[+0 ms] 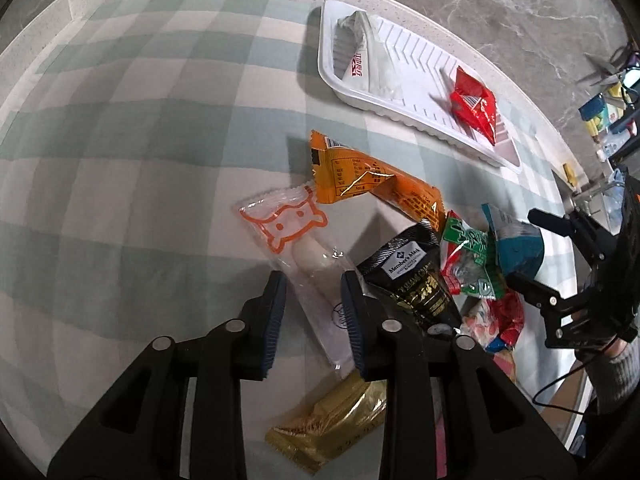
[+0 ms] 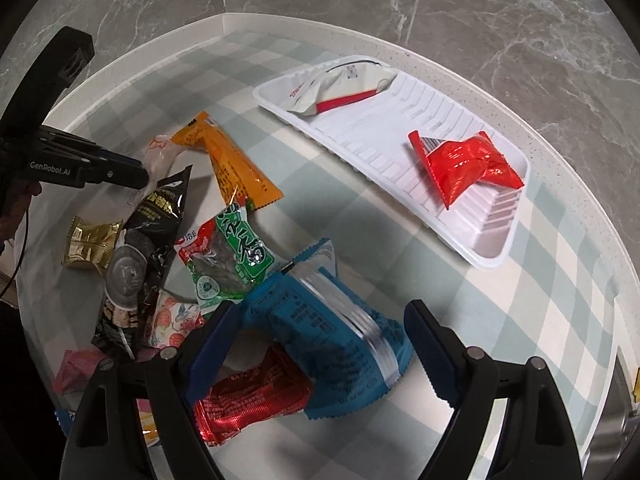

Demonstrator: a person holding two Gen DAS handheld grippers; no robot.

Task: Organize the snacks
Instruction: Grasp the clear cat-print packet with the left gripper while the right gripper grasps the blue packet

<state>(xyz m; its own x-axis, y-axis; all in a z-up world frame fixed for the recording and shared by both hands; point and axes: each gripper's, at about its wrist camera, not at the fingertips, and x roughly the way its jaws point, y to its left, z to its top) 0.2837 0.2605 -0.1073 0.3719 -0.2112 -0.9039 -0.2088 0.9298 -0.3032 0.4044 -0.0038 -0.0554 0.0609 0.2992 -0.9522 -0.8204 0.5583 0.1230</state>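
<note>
Both jaws spread: left gripper [image 1: 314,312] straddles the clear packet [image 1: 304,264], right gripper [image 2: 320,344] brackets the blue packet [image 2: 320,320], probably lining up grabs for the white tray [image 2: 500,256] near the worktop's far edge.

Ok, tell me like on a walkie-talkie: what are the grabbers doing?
Left gripper open, straddling the clear packet. Right gripper open around the blue packet. White tray holds two snacks. Black packet crowds the left.

Pink packet [image 2: 76,372] half hidden behind right claw; gold packet [image 1: 320,428] partly covered by left claw.
</note>
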